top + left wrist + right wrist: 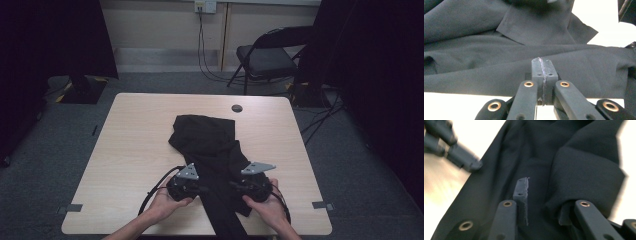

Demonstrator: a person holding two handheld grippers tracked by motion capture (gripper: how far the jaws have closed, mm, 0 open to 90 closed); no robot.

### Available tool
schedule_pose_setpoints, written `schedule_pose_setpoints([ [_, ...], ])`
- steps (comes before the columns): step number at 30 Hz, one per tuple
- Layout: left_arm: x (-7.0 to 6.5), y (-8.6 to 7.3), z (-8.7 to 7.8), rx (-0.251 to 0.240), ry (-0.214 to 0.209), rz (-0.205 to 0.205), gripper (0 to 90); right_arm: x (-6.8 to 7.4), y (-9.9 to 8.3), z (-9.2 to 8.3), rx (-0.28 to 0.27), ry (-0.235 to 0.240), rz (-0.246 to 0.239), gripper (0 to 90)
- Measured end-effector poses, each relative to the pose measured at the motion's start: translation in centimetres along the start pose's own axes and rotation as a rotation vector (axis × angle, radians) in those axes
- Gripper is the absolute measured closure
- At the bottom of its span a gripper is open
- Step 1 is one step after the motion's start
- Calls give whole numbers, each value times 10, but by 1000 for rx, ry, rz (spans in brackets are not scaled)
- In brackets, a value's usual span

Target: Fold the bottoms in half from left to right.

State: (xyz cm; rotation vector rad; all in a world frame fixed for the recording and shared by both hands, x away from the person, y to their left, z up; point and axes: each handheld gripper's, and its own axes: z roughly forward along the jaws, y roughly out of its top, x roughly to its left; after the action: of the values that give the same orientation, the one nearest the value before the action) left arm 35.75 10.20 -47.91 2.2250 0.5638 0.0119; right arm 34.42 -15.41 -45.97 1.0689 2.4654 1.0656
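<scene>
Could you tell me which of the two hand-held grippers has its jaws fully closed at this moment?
The left gripper: its two black pads meet with no gap, above the black cloth garment. The right gripper has jaws standing apart, with a fold of that garment between them.

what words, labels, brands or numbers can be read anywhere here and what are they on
None can be read.
The black garment bears no print or tag on the folds that face the cameras.
The grey plates on the left hand-held gripper and the right hand-held gripper are blank.
The wall socket behind the table is too small to tell any marking.
</scene>
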Motion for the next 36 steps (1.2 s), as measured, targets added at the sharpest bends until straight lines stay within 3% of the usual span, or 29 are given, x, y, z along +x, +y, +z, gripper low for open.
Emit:
schedule_pose_setpoints([
  [3, 2, 2, 2, -40, 14, -41, 891, 7, 0, 16, 45, 15, -30, 714],
  [5, 2, 5, 7, -52, 29, -44, 683, 7, 0, 23, 62, 25, -23, 715],
  [7, 3, 9, 14, -72, 34, -68, 586, 7, -3, 30, 89, 27, -36, 709],
  [8, 2, 11, 18, -70, 33, -62, 569, 8, -4, 31, 76, 24, -44, 708],
  [10, -3, 14, 27, -34, 42, -4, 559, 9, -4, 31, 74, 18, -46, 708],
  [12, -6, 17, 35, -6, 59, 59, 559, 8, -6, 31, 67, 20, -55, 711],
  [15, -6, 16, 42, -12, 63, 73, 553, 6, -6, 31, 64, 31, -56, 719],
  [16, -7, 16, 42, -5, 85, 90, 618, 7, -6, 31, 64, 30, -56, 719],
  [17, -6, 16, 41, -1, 69, 101, 725, 7, -6, 31, 64, 26, -58, 719],
  [18, -5, 15, 40, -5, 63, 96, 900, 8, -6, 31, 67, 20, -64, 725],
  [23, -3, 9, 29, -2, 35, 74, 900, 7, -6, 31, 67, 22, -62, 744],
  [28, -1, 0, -6, -40, 6, 16, 900, 6, -6, 31, 64, 24, -62, 755],
  [31, 3, -9, -24, -57, 43, -7, 900, 5, -5, 31, 69, 21, -59, 765],
  [32, 6, -10, -25, -72, 56, -34, 900, 5, -5, 31, 68, 25, -53, 764],
  [34, 11, -7, -22, -91, 51, -43, 900, 3, -5, 31, 64, 33, -38, 762],
  [35, 11, -5, -18, -97, 55, -50, 872, 3, -6, 31, 61, 33, -34, 760],
  [36, 11, -2, -14, -103, 60, -62, 779, 4, -6, 31, 62, 30, -35, 759],
])
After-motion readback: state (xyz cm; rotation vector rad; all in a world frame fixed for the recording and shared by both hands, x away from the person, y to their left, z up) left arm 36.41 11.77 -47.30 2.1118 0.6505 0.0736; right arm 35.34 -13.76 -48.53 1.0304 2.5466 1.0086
